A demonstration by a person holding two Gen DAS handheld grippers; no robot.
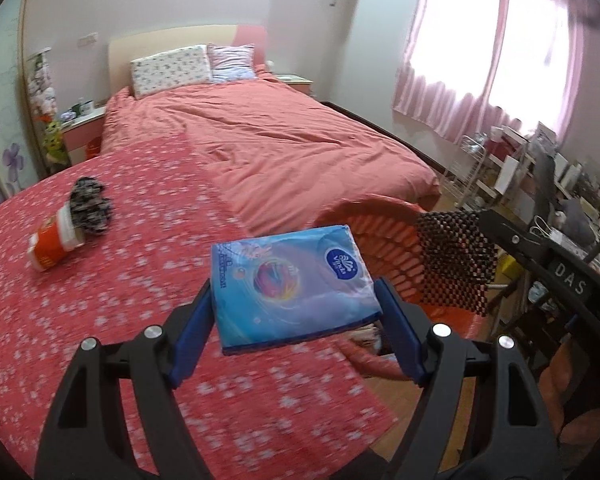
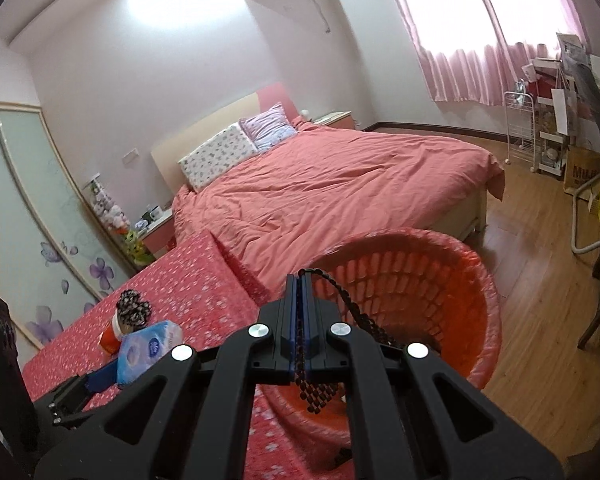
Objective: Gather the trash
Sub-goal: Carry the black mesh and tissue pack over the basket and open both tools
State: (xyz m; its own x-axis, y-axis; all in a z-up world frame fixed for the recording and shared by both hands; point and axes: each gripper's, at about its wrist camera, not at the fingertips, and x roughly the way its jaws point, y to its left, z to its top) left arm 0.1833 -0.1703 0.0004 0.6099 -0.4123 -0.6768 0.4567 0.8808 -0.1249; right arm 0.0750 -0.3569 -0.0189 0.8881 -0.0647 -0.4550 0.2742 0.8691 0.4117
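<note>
Above the tabletop (image 1: 100, 320): left gripper (image 1: 296, 320), fingers clamping a blue tissue pack (image 1: 292, 280).
Over the orange basket (image 2: 480, 280): right gripper (image 2: 300, 320), fingers pinched tight on black mesh (image 2: 316, 392).
Tabletop: tipped cup (image 1: 54, 246).

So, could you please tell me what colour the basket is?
The basket is orange-red, clearest in the right wrist view.

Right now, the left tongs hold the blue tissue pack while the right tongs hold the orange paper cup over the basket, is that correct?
Not quite: the right tongs grip a black mesh mat, as the right wrist view shows. The orange cup lies on the table. The left tongs do hold the tissue pack.
</note>
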